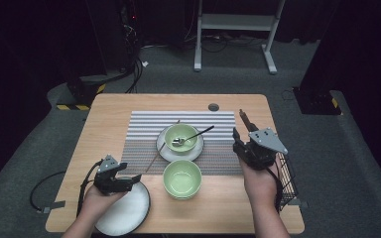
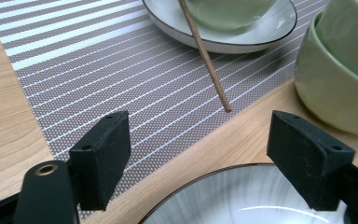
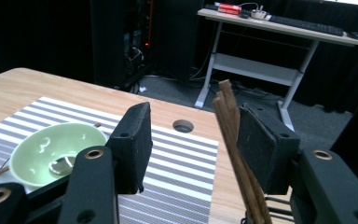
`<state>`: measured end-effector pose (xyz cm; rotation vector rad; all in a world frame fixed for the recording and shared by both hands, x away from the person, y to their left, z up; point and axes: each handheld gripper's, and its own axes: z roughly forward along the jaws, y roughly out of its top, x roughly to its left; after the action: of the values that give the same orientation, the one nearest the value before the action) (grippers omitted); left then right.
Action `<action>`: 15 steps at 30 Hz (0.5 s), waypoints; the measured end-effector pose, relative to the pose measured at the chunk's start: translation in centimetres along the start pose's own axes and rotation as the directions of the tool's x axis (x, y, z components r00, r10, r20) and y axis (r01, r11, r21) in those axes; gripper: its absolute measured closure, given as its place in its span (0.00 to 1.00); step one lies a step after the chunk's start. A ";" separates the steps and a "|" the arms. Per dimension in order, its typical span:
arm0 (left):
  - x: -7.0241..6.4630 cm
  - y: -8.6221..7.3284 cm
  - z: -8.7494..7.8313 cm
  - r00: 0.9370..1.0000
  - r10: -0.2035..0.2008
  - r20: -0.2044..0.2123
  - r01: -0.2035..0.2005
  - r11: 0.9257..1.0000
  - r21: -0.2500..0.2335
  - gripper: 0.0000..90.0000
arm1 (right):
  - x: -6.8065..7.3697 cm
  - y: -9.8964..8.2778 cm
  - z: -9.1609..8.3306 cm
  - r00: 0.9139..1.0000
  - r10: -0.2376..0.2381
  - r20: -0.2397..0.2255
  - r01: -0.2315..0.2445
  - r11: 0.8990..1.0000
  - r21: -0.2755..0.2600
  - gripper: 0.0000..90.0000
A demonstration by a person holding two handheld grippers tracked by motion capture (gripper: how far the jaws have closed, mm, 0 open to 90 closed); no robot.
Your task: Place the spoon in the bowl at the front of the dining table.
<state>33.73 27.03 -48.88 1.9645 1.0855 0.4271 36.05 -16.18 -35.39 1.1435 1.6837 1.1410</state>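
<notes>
Between right gripper [image 3: 191,140] jaws: brown chopsticks [image 3: 235,149], bundled, leaning on one pad, jaws spread. Left gripper [image 2: 200,154] spread over white plate [image 2: 242,200].

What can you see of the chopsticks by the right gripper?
The chopsticks are thin, dark brown, wood-like sticks bunched together, standing nearly upright with blunt ends up. In the right gripper view they rise between the open jaws of the right gripper, close against the right-hand pad; contact is unclear. Their lower ends run down toward the black wire basket at the table's right edge.

brown chopsticks [image 3: 233,140] upright, apparently unclamped
</notes>
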 end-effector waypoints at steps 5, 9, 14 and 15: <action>-0.1 -0.2 -0.1 1.000 0.004 0.005 -0.004 1.000 -0.012 0.25 | -0.5 0.1 0.6 1.000 0.015 0.019 -0.014 1.000 -0.005 0.51; -0.2 0.1 -0.4 1.000 0.002 0.009 -0.002 1.000 -0.018 0.25 | -0.9 0.1 1.2 0.999 0.021 0.034 -0.020 1.000 -0.002 0.53; -0.3 0.6 -0.7 1.000 0.007 0.013 -0.006 1.000 -0.030 0.25 | -1.3 0.2 1.9 0.998 0.024 0.058 -0.024 1.000 0.005 0.57; -0.3 0.7 -0.7 1.000 0.009 0.013 -0.008 0.999 -0.034 0.26 | -1.4 0.2 2.0 0.998 0.028 0.057 -0.028 1.000 0.007 0.57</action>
<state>33.46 26.94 -47.86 1.9405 1.0551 0.4335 38.33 -16.98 -35.63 1.1972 1.6348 1.1090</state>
